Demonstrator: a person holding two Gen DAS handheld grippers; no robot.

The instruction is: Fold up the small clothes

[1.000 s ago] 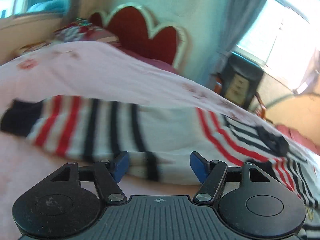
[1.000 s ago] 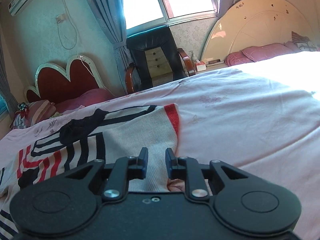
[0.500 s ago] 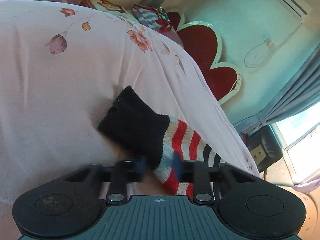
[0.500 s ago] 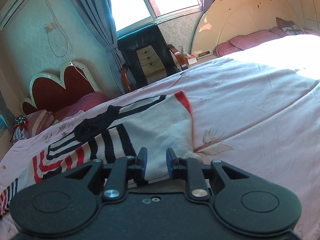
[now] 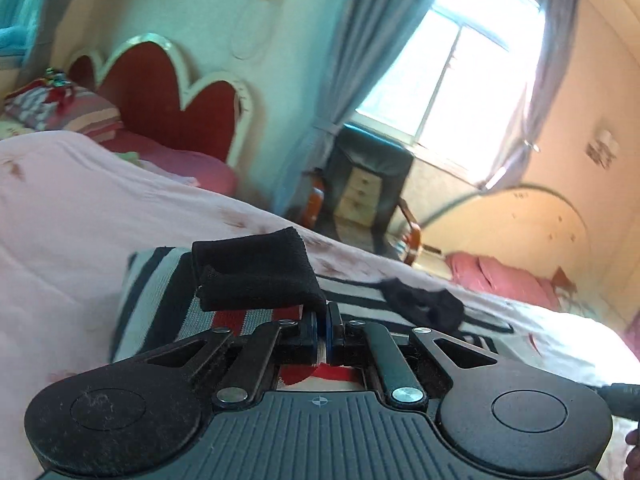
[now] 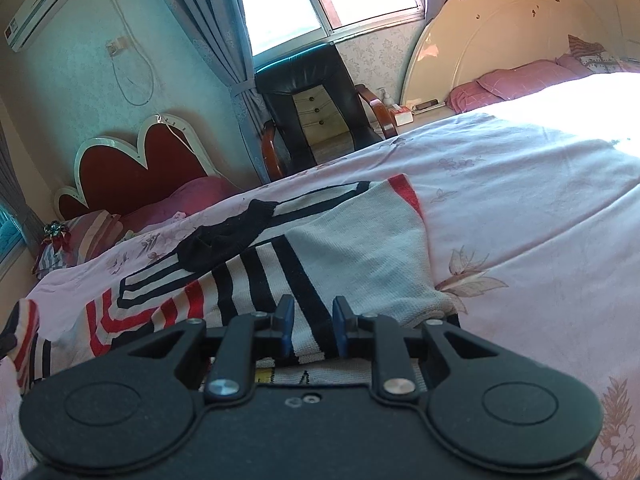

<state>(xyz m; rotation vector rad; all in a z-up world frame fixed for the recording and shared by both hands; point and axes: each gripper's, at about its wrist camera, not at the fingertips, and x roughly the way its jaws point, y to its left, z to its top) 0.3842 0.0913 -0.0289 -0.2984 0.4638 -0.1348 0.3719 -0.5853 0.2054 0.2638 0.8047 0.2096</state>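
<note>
Striped knit sweater lies flat on the pink bedsheet, its black-cuffed sleeve pinched in the left gripper and lifted over the body toward the right gripper, whose 2 fingers stand narrowly apart, empty, over the hem.

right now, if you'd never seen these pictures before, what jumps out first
The striped sweater spread over the pink bedsheet draws the eye first, with its red and black bands. Next, the left gripper, shut on the sweater's black cuff, which it holds up over the body. Behind, a red heart-shaped headboard stands against the pale wall.
</note>
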